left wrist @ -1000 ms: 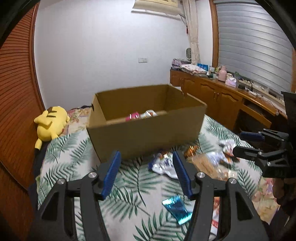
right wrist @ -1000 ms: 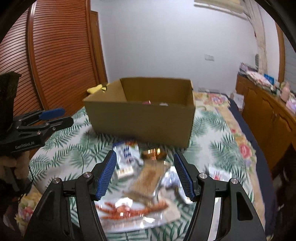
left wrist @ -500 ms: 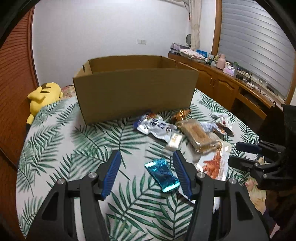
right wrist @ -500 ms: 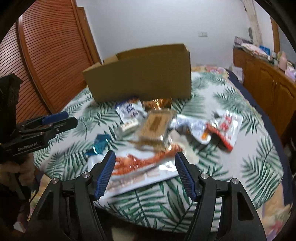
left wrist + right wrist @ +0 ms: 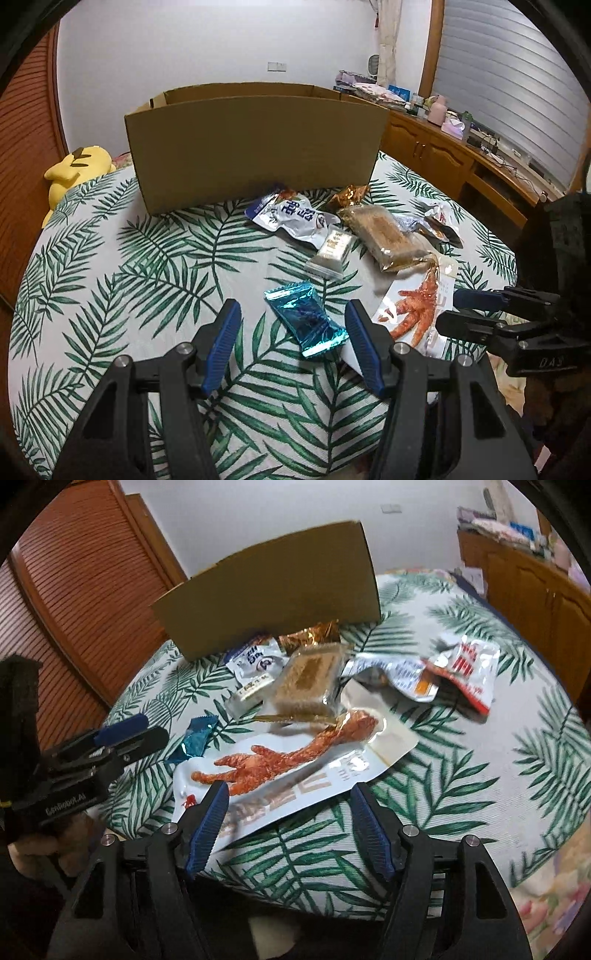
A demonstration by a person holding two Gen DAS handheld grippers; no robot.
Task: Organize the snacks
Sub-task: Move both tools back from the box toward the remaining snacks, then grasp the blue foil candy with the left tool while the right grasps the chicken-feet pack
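An open cardboard box [image 5: 255, 147] stands at the back of the leaf-print table [image 5: 129, 258]. Loose snacks lie in front of it: a white-blue pouch [image 5: 291, 218], a brown cake packet [image 5: 384, 232] and a small white packet [image 5: 332, 251]. My left gripper [image 5: 291, 314] is open just above a blue foil candy [image 5: 306, 319], which lies between its fingers untouched. My right gripper [image 5: 289, 794] hangs over the near edge of a large chicken-feet packet [image 5: 295, 760]. Its jaws are opening and its pads do not press the packet. Each gripper shows in the other's view, the left gripper [image 5: 122, 738] and the right gripper [image 5: 461, 310].
A gold wrapper [image 5: 349, 194], a silver pouch [image 5: 391, 672] and a red-white pouch [image 5: 465, 664] lie to the right of the pile. A yellow plush toy [image 5: 74, 166] sits beyond the table's left edge. Wooden cabinets [image 5: 443, 155] line the right wall, a slatted door [image 5: 74, 583] the left.
Both grippers have sunk toward the table and tipped downward, so the snacks look closer and the box's inside is hidden. The right jaws stand a little wider.
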